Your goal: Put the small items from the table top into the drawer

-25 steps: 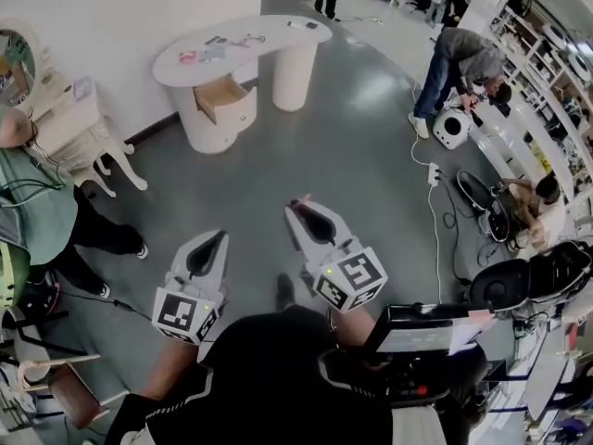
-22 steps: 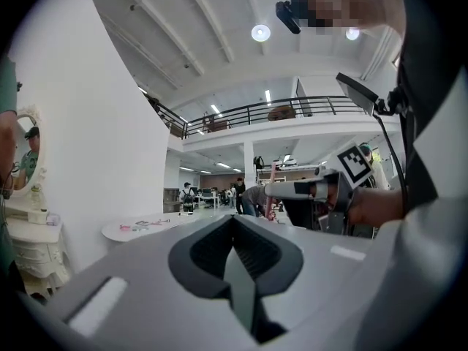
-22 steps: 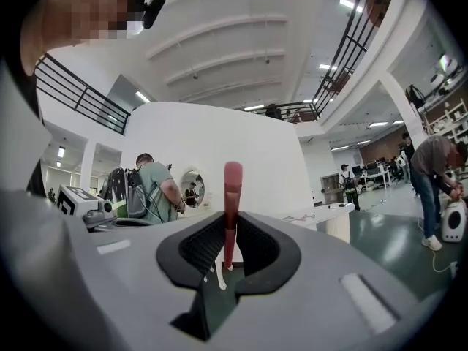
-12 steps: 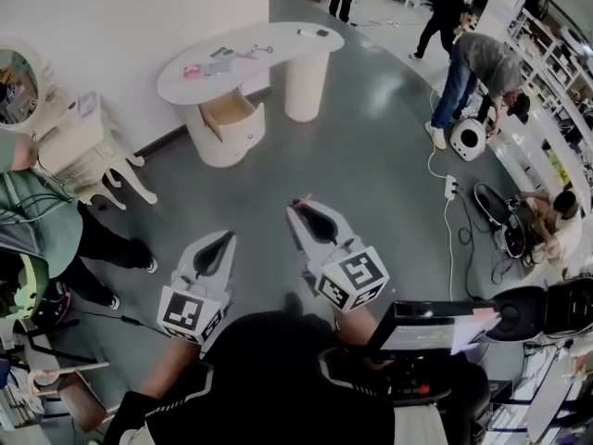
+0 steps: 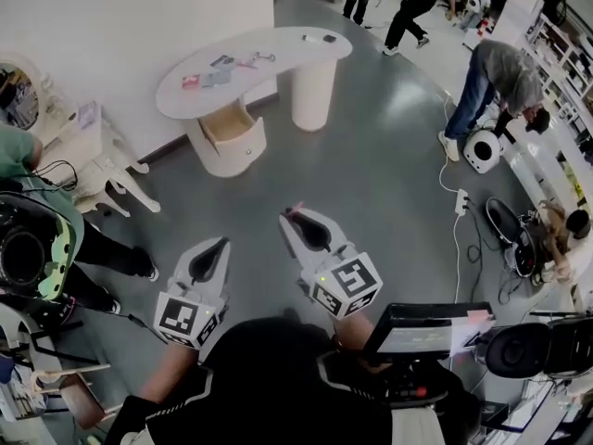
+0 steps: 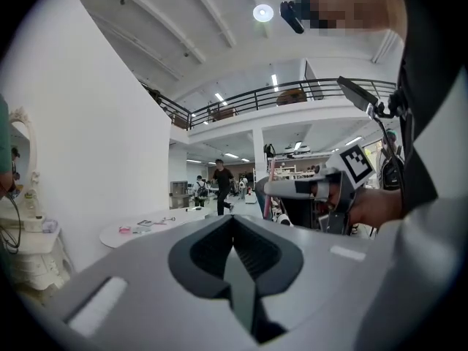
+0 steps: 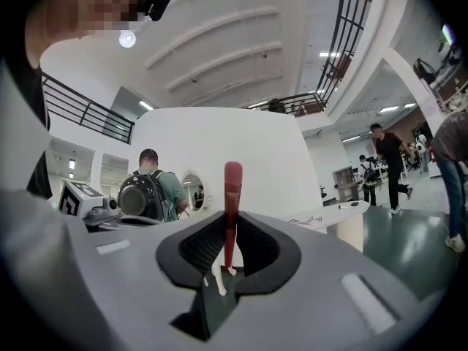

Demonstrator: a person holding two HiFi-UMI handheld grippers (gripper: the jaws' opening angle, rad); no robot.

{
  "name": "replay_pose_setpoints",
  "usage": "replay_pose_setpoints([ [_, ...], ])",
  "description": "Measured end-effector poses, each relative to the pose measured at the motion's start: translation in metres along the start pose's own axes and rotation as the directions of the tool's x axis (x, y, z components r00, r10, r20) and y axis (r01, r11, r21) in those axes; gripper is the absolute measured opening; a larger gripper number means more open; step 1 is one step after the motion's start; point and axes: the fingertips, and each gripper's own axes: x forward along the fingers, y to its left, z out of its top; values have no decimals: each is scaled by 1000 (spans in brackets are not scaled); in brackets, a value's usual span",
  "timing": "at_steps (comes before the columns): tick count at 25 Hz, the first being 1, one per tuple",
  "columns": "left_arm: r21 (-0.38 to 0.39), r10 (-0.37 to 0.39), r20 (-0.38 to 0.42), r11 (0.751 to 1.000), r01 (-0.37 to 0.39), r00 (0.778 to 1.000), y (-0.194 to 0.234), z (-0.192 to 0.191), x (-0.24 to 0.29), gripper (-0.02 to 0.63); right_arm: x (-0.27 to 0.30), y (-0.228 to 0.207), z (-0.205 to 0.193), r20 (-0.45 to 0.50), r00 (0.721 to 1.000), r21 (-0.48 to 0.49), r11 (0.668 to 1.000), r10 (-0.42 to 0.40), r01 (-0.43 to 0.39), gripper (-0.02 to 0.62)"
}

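The white curved table [image 5: 306, 46] stands far ahead across the grey floor, with several small items [image 5: 218, 68] on its top and a dark one [image 5: 320, 37] near its right end. Below it an open drawer [image 5: 225, 123] juts out. My right gripper [image 5: 290, 214] is shut on a slim red stick [image 7: 232, 196] that pokes up past its tips. My left gripper [image 5: 220, 243] is shut with nothing in it [image 6: 232, 221]. Both hang close to my body, far from the table. In the right gripper view the table's edge [image 7: 344, 212] shows at the right.
A white dresser with a round mirror [image 5: 88, 146] stands at the left, beside a person in green with a backpack [image 5: 28, 248]. At the right a person bends over a white device [image 5: 484, 148]; a cable and power strip [image 5: 459, 202] lie on the floor. A screen [image 5: 426, 327] is beside me.
The view has swung a little, so the table sits slightly further right. People in the background have walked on. Both grippers keep their places, and the red stick stays in the right one.
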Motion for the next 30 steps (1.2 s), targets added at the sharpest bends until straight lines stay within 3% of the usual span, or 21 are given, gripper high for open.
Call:
replay_pose_setpoints([
  [6, 12, 26, -29, 1000, -25, 999, 1, 2, 31, 0, 11, -36, -7, -9, 1000, 20, 1000, 20, -20, 51],
  [13, 12, 34, -19, 999, -34, 999, 29, 7, 54, 0, 41, -47, -13, -28, 999, 33, 999, 35, -34, 51],
  [30, -49, 7, 78, 999, -3, 997, 171, 7, 79, 0, 176, -47, 4, -66, 997, -17, 1000, -27, 25, 51],
])
